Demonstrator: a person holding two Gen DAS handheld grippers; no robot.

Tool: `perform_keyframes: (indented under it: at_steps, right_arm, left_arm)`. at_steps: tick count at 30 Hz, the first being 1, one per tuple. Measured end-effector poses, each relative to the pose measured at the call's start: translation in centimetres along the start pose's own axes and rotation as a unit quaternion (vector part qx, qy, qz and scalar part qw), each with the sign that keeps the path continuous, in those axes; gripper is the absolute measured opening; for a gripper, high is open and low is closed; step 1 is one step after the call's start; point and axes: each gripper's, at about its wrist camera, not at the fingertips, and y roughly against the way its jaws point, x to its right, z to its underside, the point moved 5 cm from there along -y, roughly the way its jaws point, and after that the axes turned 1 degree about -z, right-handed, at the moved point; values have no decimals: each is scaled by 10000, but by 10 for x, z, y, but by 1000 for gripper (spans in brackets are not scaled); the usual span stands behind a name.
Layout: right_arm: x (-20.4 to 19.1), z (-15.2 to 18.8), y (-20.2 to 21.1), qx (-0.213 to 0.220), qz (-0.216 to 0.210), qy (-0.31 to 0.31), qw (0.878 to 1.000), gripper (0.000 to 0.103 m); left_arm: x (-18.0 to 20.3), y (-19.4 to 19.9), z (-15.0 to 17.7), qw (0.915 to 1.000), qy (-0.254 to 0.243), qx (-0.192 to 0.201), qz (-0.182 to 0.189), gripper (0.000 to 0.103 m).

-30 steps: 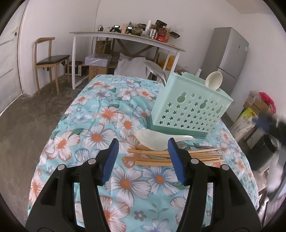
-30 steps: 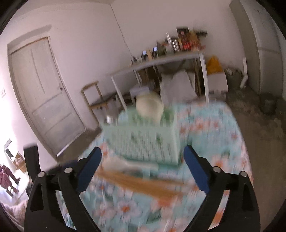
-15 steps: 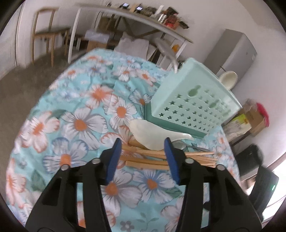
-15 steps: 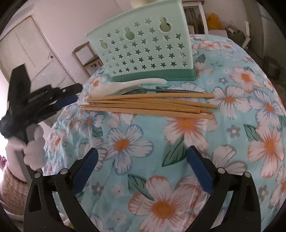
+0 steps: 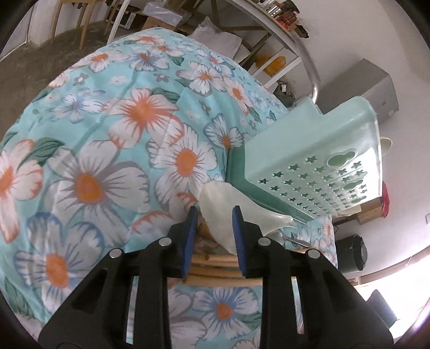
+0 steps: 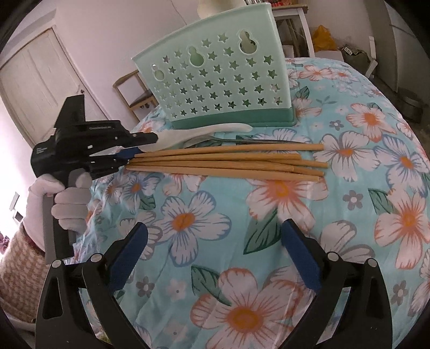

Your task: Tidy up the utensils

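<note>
— Where is the left gripper (image 5: 214, 212) right now?

— Low over the flowered tablecloth (image 6: 268, 214), at about nine o'clock of the wooden chopsticks (image 6: 228, 163) in the right wrist view, held by a white-gloved hand (image 6: 64, 204). Its jaws have just been closing, and the bowl of the white plastic spoon (image 5: 223, 212) sits between the blue pads.

— Clenched on it?

— Hard to swear to. In the left wrist view the pads flank the spoon bowl closely, the right one at its edge, but I cannot tell whether both press on it.

— And the spoon lies where?

— On the cloth, just in front of the mint-green utensil basket (image 6: 220, 80), its handle running toward three o'clock along the basket's dark green base. A metal utensil (image 6: 258, 139) lies between it and the chopsticks, which lie in a loose bundle at six o'clock of the basket.

— The right gripper (image 6: 213, 252)?

— Hanging above bare cloth at six o'clock of the chopsticks, well apart from them, fingers released and spread wide, nothing between them.

— Anything in the basket?

— A pale rounded utensil head (image 6: 220, 5) pokes above its rim at twelve o'clock.
</note>
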Motion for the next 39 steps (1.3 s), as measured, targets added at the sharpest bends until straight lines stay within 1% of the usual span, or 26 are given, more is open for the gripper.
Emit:
perform_keyframes:
  at_steps: [2,6,9,11,12,16,19,22,24,25,29,30,31,33,35,36,37,39]
  right_arm:
    - [1,0,0,34,-49,-31,10000,97]
    - [3,-1,2,90,-138,-126,9998,97]
    - [3,-1,2,120,-146,-185,9997,97]
    - [4,-1,2,133,-162,-216,9995,97]
    - [5,-1,3,146,-192,-237,9994,97]
    - [11,1,8,304,-431,-511,9973,97]
    - [15,2,11,414,-587,-666,9952,97]
    - [14,2,10,403,-600,-667,9951,97]
    - [13,2,9,374,-574,-636,9956,97]
    - [12,1,9,293,-523,-592,9964,97]
    - [4,-6,7,-135,-254,-319,9991,97]
    - [2,-9,9,-155,-231,-260,9993,97]
    - [-3,-17,14,-69,-172,-69,9998,97]
    - [-13,-32,24,237,62,398,9989,96]
    - [-26,-53,31,612,477,1069,9912,95]
    - [-31,-59,30,694,594,1296,9874,92]
    - [-40,-68,26,796,823,1725,9783,87]
    - [-47,-76,15,831,1179,2283,9628,77]
  left_arm:
    - [2,-4,1,10000,-26,13,-41,22]
    - [2,-5,2,9999,-55,88,-129,13]
    - [4,4,4,9996,-59,266,-43,9]
    - [12,15,4,9988,-195,436,94,7]
    - [18,24,4,9977,-329,586,121,5]
    - [32,50,4,9931,-603,998,151,2]
    - [40,74,6,9865,-868,1386,35,2]
    - [42,96,7,9794,-1068,1714,-50,2]
    - [39,108,7,9767,-1082,1853,-73,2]
    - [35,113,7,9758,-1046,1920,-84,2]
    - [22,129,8,9747,-890,2046,-109,2]
    - [19,130,8,9747,-871,2054,-109,2]
    - [15,133,9,9742,-871,2075,-137,2]
    - [10,133,9,9735,-879,2105,-179,2]
    - [3,134,10,9731,-857,2129,-206,2]
    - [1,134,10,9731,-840,2137,-214,2]
    - [-2,135,10,9730,-806,2153,-210,2]
    - [-6,136,9,9728,-776,2171,-214,2]
